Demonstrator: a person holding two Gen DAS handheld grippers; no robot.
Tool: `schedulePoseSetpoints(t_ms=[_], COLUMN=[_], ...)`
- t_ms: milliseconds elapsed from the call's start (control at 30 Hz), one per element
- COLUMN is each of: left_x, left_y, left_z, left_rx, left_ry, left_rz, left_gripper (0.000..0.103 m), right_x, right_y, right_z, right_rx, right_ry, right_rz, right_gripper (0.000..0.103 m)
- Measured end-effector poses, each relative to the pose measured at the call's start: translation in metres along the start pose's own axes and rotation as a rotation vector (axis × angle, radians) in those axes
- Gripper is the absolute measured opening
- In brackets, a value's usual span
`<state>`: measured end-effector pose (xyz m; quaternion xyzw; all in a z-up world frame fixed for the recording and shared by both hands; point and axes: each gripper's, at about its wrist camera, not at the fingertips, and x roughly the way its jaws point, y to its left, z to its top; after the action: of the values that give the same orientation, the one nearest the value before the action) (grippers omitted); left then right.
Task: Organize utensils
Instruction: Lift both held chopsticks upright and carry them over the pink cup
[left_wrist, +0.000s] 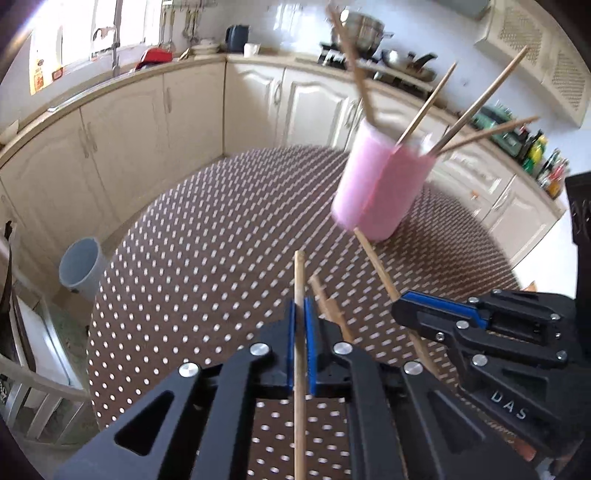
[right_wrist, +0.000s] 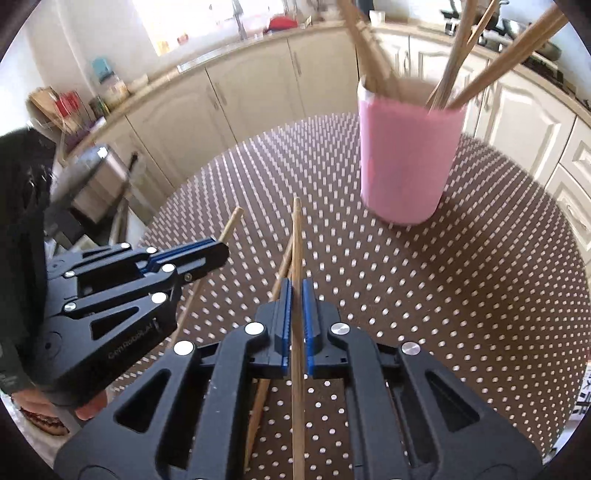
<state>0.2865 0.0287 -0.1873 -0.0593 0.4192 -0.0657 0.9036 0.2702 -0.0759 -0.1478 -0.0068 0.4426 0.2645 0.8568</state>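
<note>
Left tongs (left_wrist: 300, 325) pinch one chopstick (left_wrist: 300, 295) between blue pads, its tip pointing forward over the dotted table (left_wrist: 184, 240). Pink cup (left_wrist: 380, 181) stands ahead to the right, holding more sticks. Right tongs (left_wrist: 400, 308) sit just right, also gripping a stick.

Right view: right tongs (right_wrist: 297, 306) clamp a chopstick (right_wrist: 296, 240); a second stick (right_wrist: 282, 269) lies beneath. Cup (right_wrist: 406, 162) ahead-right, well apart. Left tongs (right_wrist: 221, 251) at left hold their stick.

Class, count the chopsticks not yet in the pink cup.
3: one in the left gripper, one in the right gripper, one loose chopstick on the table between them. Others may be hidden.
</note>
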Motion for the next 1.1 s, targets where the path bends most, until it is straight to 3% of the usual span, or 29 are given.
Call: schedulePoseSetpoints(t_ms=[367, 633, 700, 800, 933, 1100], left_x=[-0.09, -0.138, -0.144, -0.138, -0.129, -0.131], left_y=[-0.022, -0.048, -0.053, -0.06, -0.061, -0.061], left_z=[0.031, 0.036, 0.037, 0.035, 0.038, 0.044], left_rx=[0.073, 0.121, 0.132, 0.151, 0.126, 0.109], left_ry=[-0.181, -0.298, -0.332, -0.337, -0.334, -0.413], left_rz=[-0.078, -0.121, -0.14, -0.103, -0.141, -0.14], left_gripper=[0.006, 0.006, 0.006, 0.006, 0.006, 0.006], right_x=[-0.088, -0.121, -0.129, -0.134, -0.141, -0.16], right_y=[0.001, -0.006, -0.008, -0.011, -0.013, -0.015], right_z=[0.006, 0.001, 0.0, 0.0, 0.0, 0.008], right_rx=[-0.008, -0.016, -0.009, -0.008, -0.007, -0.019], right_ry=[-0.219, -0.322, -0.343, -0.359, -0.388, -0.449], right_rz=[0.083, 0.061, 0.065, 0.048, 0.049, 0.038], right_gripper=[0.006, 0.006, 0.006, 0.006, 0.006, 0.006])
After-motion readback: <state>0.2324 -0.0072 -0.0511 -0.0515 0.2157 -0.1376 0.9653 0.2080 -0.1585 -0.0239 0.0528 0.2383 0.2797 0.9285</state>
